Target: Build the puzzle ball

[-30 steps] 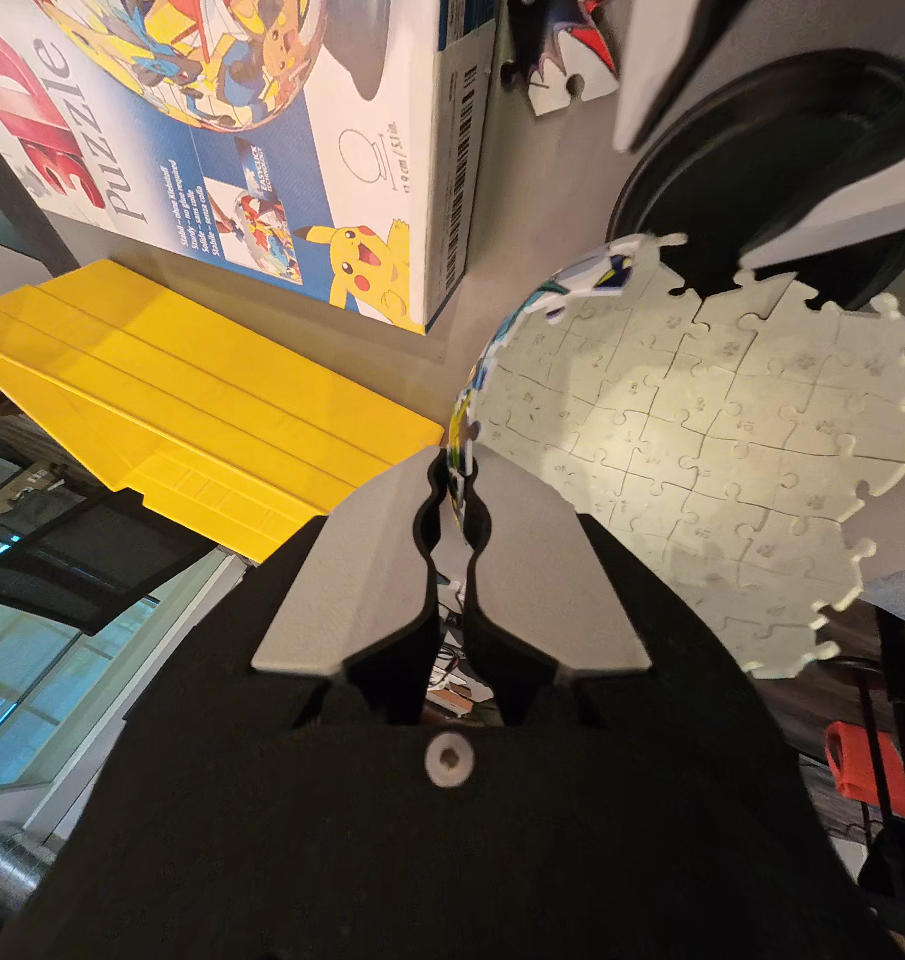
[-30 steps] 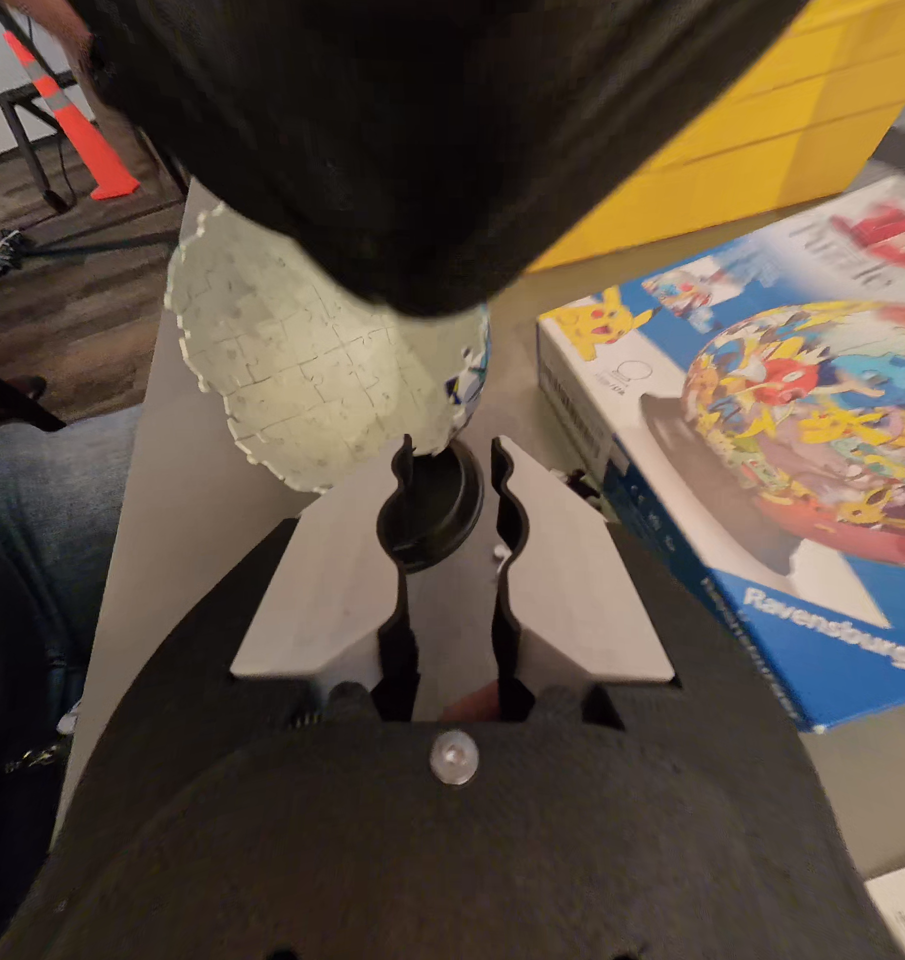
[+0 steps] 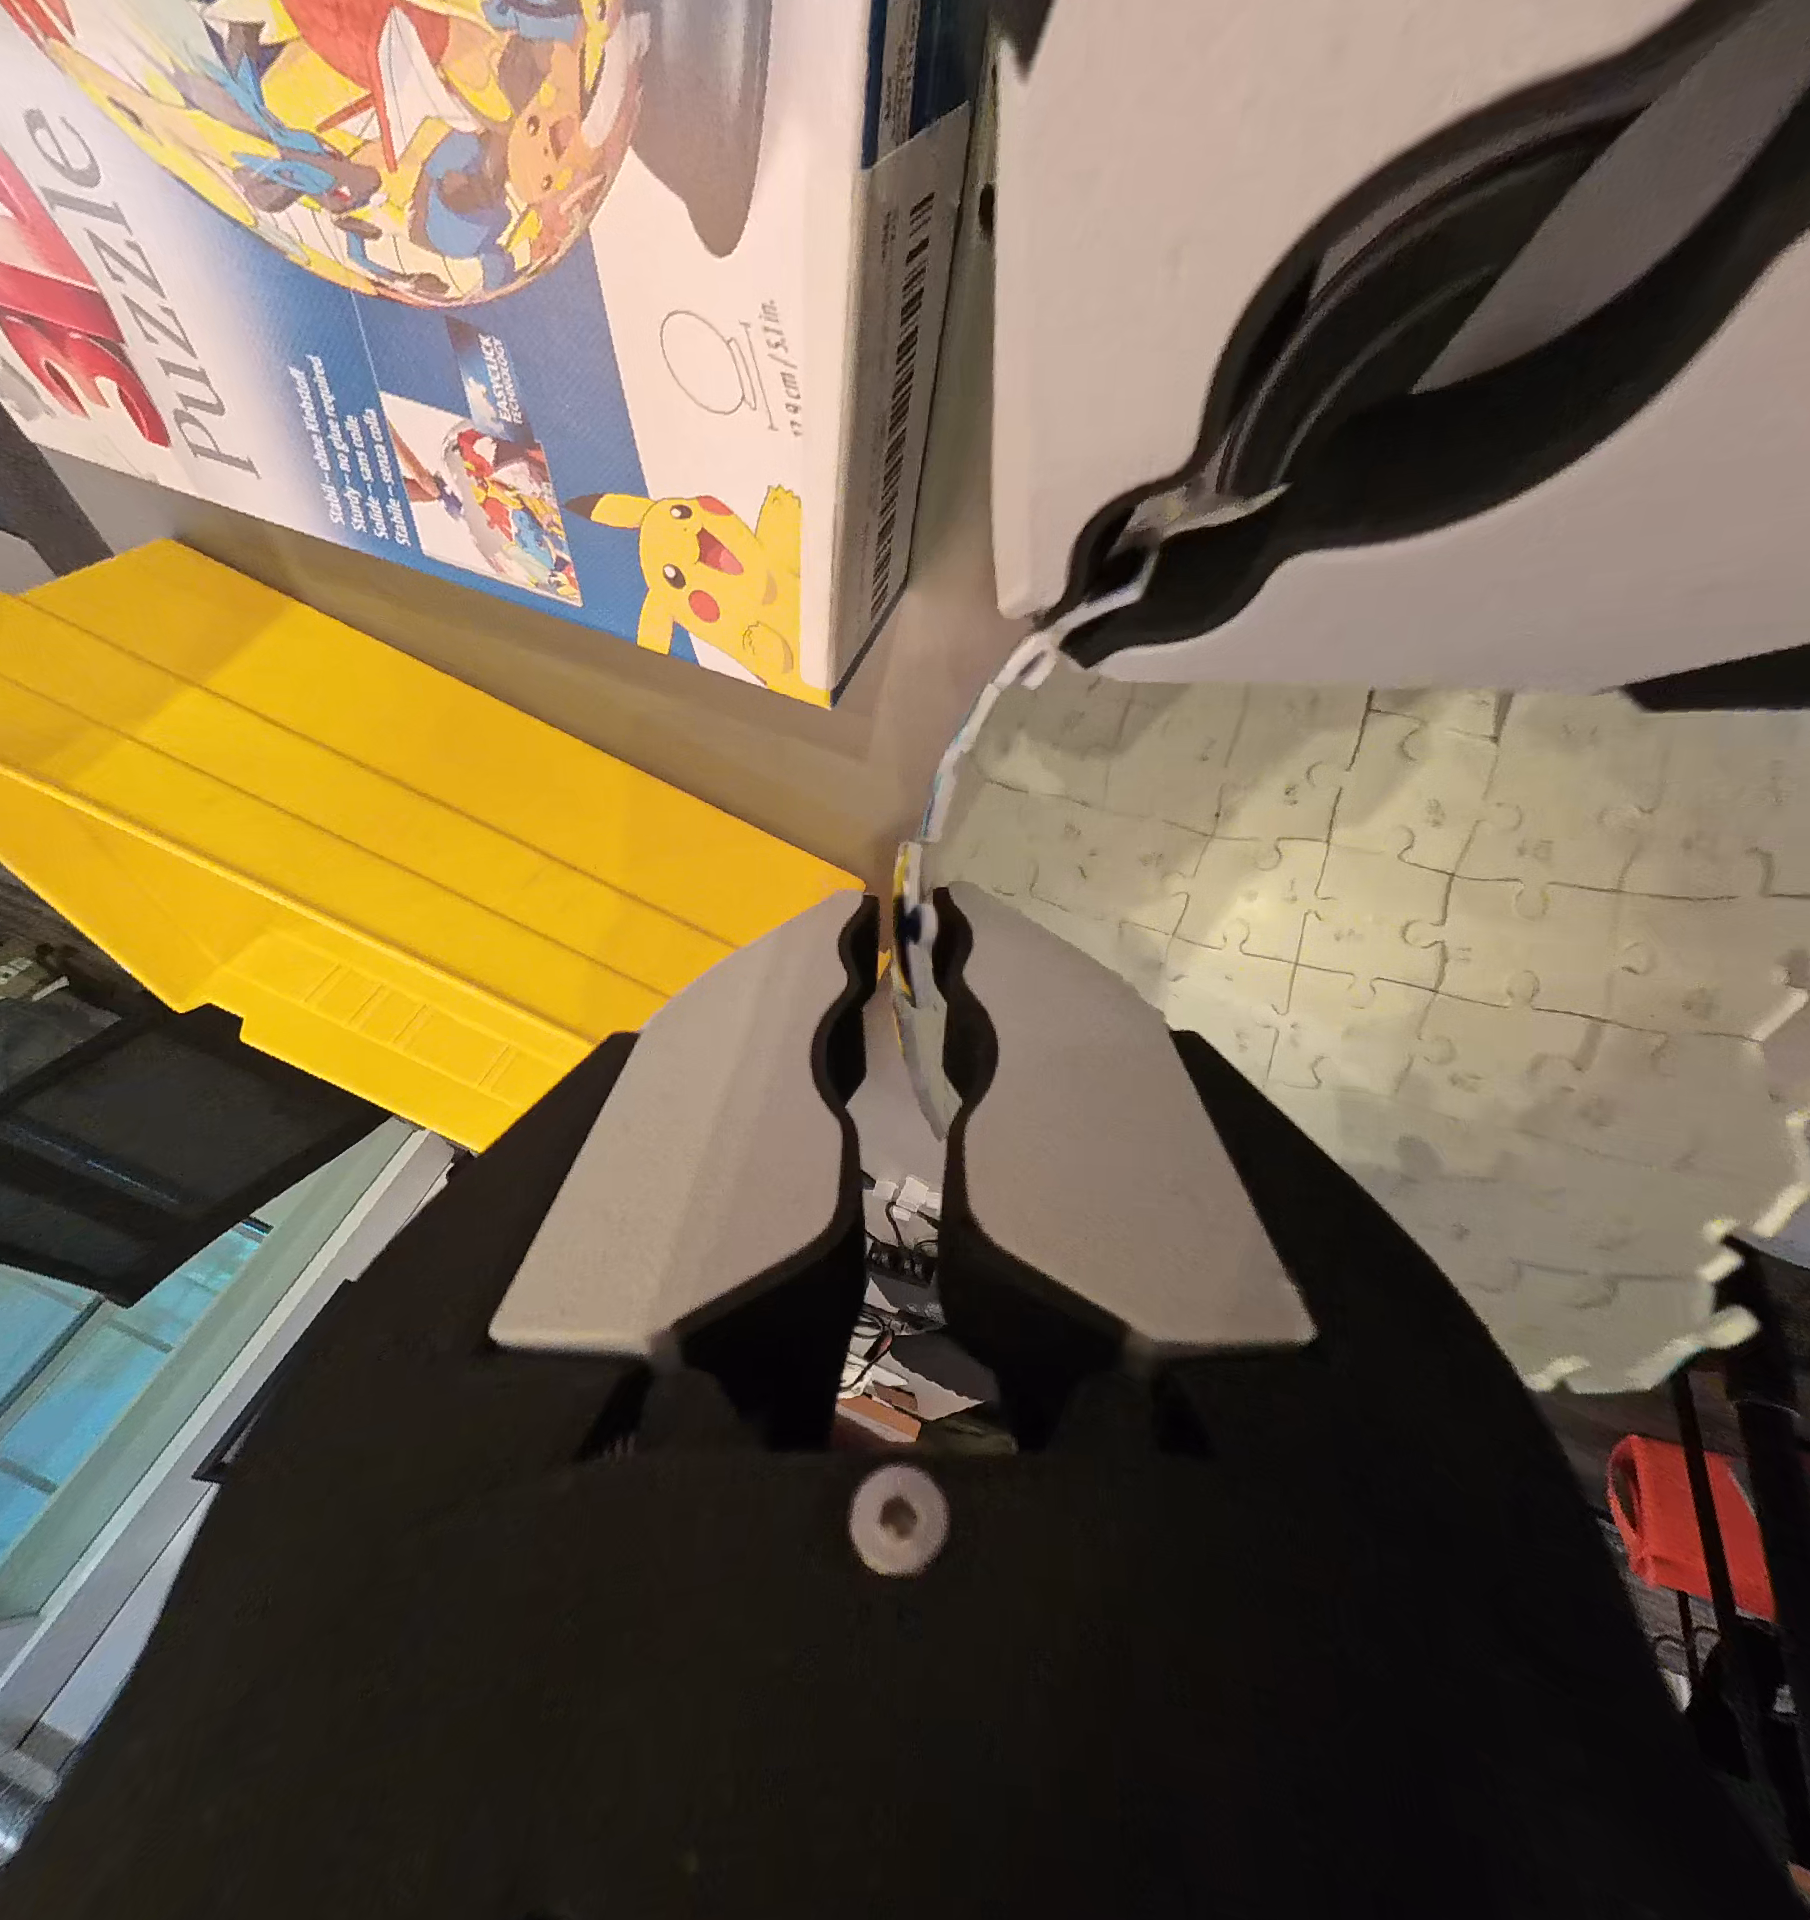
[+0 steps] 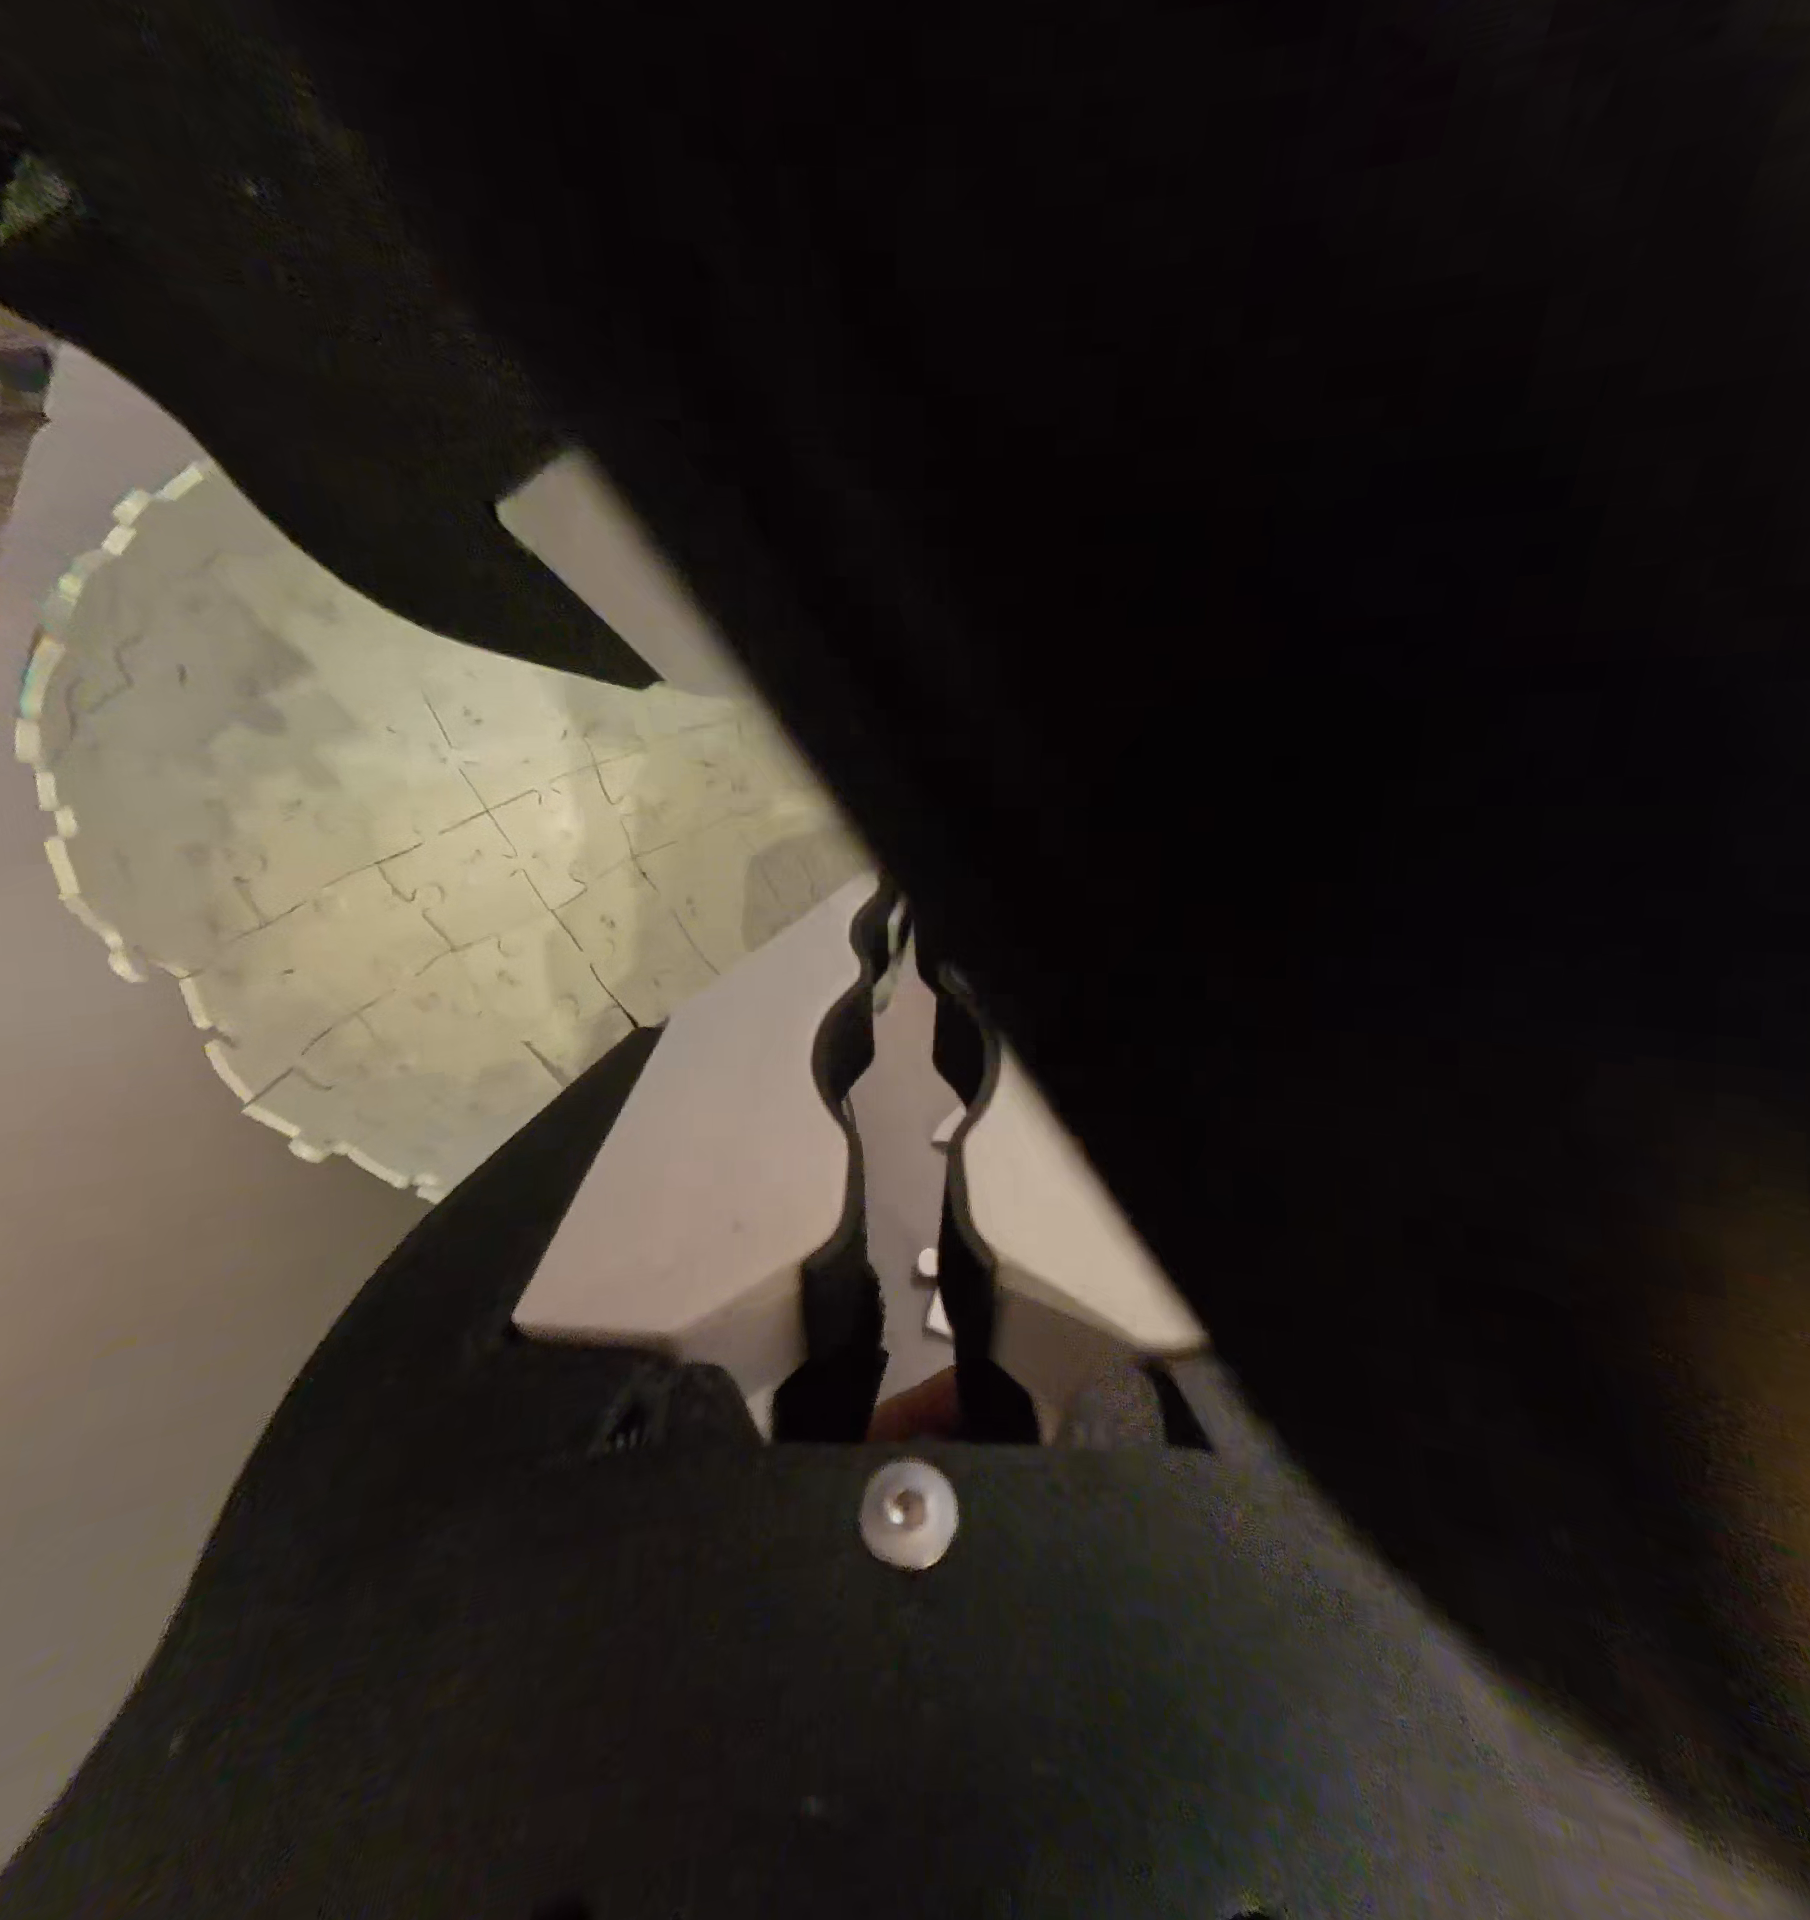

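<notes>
The half-built puzzle ball shell (image 3: 1400, 987) shows its pale inner side, with jagged open edges on the right. My left gripper (image 3: 906, 914) is shut on the shell's left rim and holds it up. My right gripper (image 3: 1062, 629) comes in from the upper right and is shut on the shell's upper rim, with a thin white edge showing between its fingers. In the right wrist view the right gripper (image 4: 896, 920) pinches the rim beside the shell (image 4: 361, 831). The left gripper's black body (image 4: 1296, 520) hides the upper right there.
The puzzle box (image 3: 465, 312) lies on the table at the upper left. A yellow bin (image 3: 361, 831) lies below it. The grey table top (image 4: 101, 1247) runs under the shell. A red object (image 3: 1690, 1527) sits off the table at the lower right.
My right gripper has moved in from above, where it was open, and closed on the shell's upper rim. My left gripper keeps its hold on the shell, which now looks closer.
</notes>
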### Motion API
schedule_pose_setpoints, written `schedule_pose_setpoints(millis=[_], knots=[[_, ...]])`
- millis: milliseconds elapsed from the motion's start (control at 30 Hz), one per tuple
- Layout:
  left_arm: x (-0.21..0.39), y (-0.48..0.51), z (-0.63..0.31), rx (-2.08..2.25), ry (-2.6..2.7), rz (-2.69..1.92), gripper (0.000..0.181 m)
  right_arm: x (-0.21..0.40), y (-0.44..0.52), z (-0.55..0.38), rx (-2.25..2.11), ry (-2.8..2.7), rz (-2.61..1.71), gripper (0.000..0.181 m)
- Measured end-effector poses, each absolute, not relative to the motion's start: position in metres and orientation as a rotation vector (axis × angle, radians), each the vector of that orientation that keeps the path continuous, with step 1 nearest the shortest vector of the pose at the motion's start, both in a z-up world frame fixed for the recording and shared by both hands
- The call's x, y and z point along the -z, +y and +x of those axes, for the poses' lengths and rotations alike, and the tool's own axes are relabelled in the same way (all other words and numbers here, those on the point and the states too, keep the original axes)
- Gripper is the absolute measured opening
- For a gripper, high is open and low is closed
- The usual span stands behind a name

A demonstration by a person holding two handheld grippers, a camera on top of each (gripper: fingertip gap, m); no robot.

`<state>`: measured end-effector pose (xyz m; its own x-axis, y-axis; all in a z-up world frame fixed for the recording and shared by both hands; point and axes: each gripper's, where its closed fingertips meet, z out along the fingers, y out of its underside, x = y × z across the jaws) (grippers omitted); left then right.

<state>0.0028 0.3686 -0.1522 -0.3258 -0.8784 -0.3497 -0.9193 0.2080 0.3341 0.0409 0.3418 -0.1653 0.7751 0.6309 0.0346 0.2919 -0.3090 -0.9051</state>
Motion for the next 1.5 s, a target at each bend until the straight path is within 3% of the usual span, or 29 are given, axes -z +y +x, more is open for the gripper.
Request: schedule_pose_setpoints(millis=[33, 200, 567, 700, 833, 1000, 1067, 1500], knots=[[0.152, 0.369, 0.003, -0.750, 2.373, -1.778, 0.009, 0.164, 0.342, 0.041, -0.396, -0.695, -1.898, 0.001], [0.149, 0.368, 0.001, -0.687, 2.333, -1.822, 0.016, 0.163, 0.343, 0.041, -0.383, -0.683, -1.880, 0.001], [0.087, 0.358, -0.031, -0.185, 1.765, -2.091, 0.064, 0.158, 0.342, 0.043, -0.369, -0.663, -1.853, 0.001], [0.094, 0.341, -0.044, 0.122, 1.514, -2.216, 0.068, 0.156, 0.342, 0.044, -0.361, -0.652, -1.842, 0.001], [0.125, 0.326, -0.044, 0.152, 1.513, -2.282, 0.072, 0.154, 0.341, 0.042, -0.345, -0.656, -1.828, 0.001], [0.138, 0.332, -0.039, 0.120, 1.483, -2.313, 0.059, 0.152, 0.339, 0.040, -0.332, -0.660, -1.816, 0.001], [0.140, 0.333, -0.038, 0.115, 1.518, -2.320, 0.043, 0.151, 0.339, 0.040, -0.328, -0.664, -1.811, 0.001], [0.147, 0.345, -0.047, -0.111, 1.574, -2.268, 0.007, 0.143, 0.334, 0.037, -0.319, -0.656, -1.779, 0.002]])
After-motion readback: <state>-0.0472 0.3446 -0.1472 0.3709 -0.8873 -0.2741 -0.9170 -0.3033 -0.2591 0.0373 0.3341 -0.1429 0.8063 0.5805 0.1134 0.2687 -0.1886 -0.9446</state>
